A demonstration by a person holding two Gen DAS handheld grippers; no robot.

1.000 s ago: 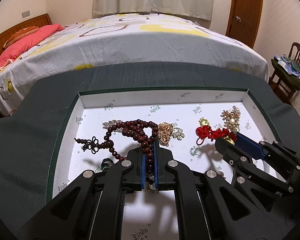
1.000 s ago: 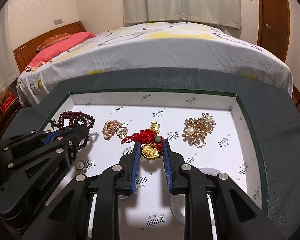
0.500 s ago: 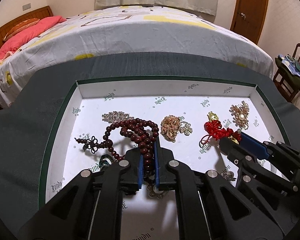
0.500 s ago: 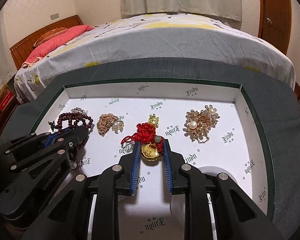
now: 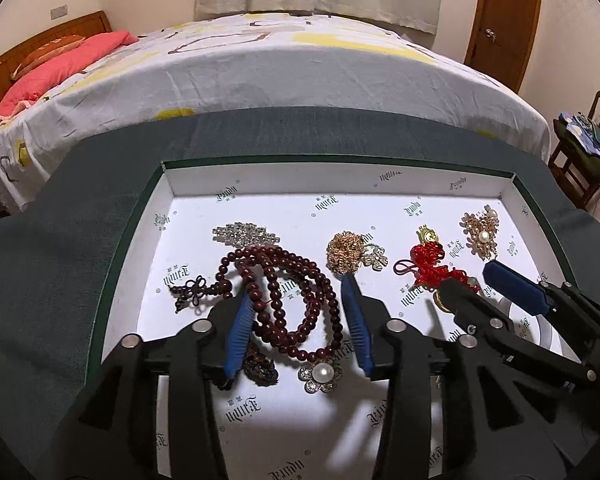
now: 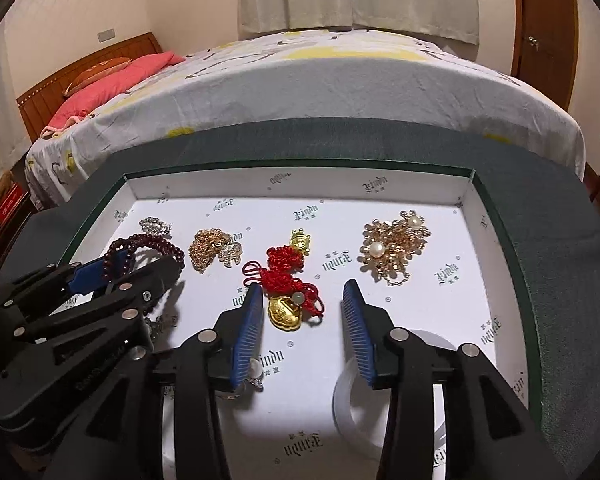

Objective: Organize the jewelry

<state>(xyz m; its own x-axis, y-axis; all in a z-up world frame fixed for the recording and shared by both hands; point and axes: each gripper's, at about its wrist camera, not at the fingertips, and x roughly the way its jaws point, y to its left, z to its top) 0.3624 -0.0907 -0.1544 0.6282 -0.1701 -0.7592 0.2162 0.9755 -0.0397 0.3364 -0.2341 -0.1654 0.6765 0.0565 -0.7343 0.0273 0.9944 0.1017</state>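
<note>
A white-lined tray (image 5: 340, 184) with a green rim holds the jewelry. In the left wrist view, a dark red bead necklace (image 5: 296, 346) lies coiled on the tray floor between the jaws of my left gripper (image 5: 296, 292). Those jaws are opening and the blue pads stand clear of the beads. In the right wrist view, a gold lock charm on red knotted cord (image 6: 286, 312) lies between the jaws of my right gripper (image 6: 303, 290). They are also opening and do not touch the charm. The left gripper (image 6: 146, 262) shows at that view's left.
Also in the tray are a gold chain cluster (image 5: 346, 252), a gold and pearl brooch (image 6: 394, 246), a rhinestone piece (image 5: 246, 234), a pearl flower brooch (image 5: 320, 374) and a white ring (image 6: 360, 400). A bed stands behind the dark green table cover (image 5: 60, 240).
Both grippers have spread their jaws. The left let go of the bead necklace and the right let go of the gold charm. Both pieces now rest on the tray floor.
</note>
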